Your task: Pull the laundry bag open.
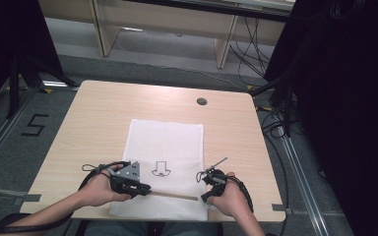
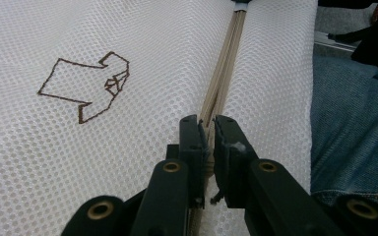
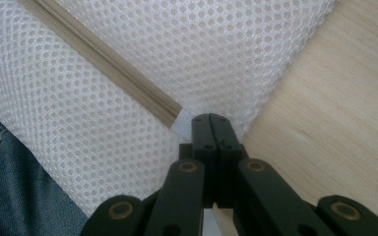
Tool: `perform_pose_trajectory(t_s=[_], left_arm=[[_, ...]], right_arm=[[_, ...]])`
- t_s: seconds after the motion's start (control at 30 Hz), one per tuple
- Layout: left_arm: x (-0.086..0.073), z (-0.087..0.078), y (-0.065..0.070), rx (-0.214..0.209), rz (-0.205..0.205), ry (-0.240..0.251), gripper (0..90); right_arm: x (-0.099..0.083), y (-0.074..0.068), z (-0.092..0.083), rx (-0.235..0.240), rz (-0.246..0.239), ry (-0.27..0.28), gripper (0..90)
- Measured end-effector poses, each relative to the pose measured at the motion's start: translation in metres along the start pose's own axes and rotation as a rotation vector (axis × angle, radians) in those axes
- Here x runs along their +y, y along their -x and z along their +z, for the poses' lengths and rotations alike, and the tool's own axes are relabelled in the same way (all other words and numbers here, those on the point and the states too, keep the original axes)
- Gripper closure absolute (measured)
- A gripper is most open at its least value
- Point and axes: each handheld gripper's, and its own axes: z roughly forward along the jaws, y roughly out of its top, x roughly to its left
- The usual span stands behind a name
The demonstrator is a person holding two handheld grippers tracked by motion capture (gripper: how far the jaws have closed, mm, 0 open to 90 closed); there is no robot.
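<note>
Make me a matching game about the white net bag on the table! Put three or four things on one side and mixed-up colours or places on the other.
Things:
1. mesh bag
2. zipper
3. stitched drawing
4. small round cap

Colour or place:
A. brown outline on the bag's middle
B. grey, on the table's far side
C. white, lying flat on the wooden table
D. beige, running along the bag's near edge

Pairs: 1-C, 2-D, 3-A, 4-B
</note>
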Motion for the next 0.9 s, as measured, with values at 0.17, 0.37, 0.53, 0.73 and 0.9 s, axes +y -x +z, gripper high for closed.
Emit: perform_pose_trajectory(t_s=[0.17,0.37,0.53,0.73,0.9], left_arm=[[-0.0016,-0.0022,-0.0019,0.007,-0.001,-0.002,82.5],[-0.0045,-0.0048,-0.0056,0.011,-0.026,0.003,82.5],[-0.0051,-0.0052,-0.0045,0.002,-0.026,0.002,82.5],[-0.0044,-0.0054,-0.0046,-0.008,-0.014,-0.007,82.5],[-0.0067,-0.0076,-0.0061,-0.025,-0.036,0.001,82.5]], right_arm=[[0.0001,-0.0012,-0.0004,-0.002,0.002,-0.005,90.0],[0.0002,0.0005,0.0003,-0.002,-0.01,0.002,90.0],[-0.0001,-0.0006,-0.0001,-0.004,0.01,-0.004,90.0],[-0.0009,-0.0006,0.0004,-0.002,0.01,0.008,90.0],[-0.0001,-0.0003,0.0,-0.003,0.005,-0.002,90.0]])
